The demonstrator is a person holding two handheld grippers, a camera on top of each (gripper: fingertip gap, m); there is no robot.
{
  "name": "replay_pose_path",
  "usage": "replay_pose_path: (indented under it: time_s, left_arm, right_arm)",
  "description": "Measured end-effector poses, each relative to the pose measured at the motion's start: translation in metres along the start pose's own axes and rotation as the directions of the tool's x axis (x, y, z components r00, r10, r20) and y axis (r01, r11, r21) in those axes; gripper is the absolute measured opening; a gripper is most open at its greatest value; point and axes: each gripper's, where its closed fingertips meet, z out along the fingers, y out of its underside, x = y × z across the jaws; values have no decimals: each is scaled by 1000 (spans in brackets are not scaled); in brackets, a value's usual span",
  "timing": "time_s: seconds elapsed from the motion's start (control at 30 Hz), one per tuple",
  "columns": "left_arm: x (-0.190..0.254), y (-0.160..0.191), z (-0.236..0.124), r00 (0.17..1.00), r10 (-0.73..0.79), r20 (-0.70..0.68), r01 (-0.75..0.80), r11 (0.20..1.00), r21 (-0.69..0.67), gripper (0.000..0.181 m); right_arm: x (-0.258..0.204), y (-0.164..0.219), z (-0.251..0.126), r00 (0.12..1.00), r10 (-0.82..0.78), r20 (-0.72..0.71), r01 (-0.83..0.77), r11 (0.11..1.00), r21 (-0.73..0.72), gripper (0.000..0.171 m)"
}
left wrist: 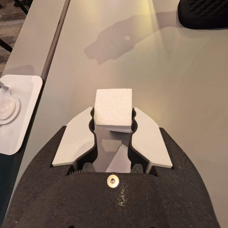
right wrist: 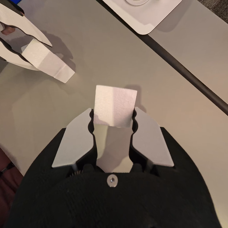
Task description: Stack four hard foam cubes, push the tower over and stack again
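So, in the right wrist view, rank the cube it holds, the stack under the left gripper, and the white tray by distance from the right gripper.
1. Held cube, between the right gripper fingertips.
2. Cube stack, upper left, under the left gripper.
3. White tray, top right, at the table's far edge.

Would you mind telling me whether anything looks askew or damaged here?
Slightly. Under the cube in the left gripper, the stack's lower cube sits twisted, its edges off line with those above. Top cube's far edge has a small nick. The right gripper holds its cube squarely.
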Motion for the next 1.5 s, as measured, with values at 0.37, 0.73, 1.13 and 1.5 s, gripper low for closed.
replay_pose_path:
  time_s: [0.37,0.73,1.13,1.5]
  left_arm:
    - [2,3,3,1000,-6,-25,7,1000,29,62]
    - [-10,18,-76,837,-385,388,293,915,277,71]
    - [8,94,-51,515,-529,675,514,820,251,93]
    - [15,99,-22,585,-666,464,623,735,268,60]
  right_arm:
    - [-3,0,6,1000,-17,9,18,1000,-21,61]
    - [-102,-75,11,851,-500,159,408,822,397,61]
    - [-157,-78,69,705,-670,233,652,742,159,61]
    - [-164,-78,94,625,-687,371,762,640,-99,61]
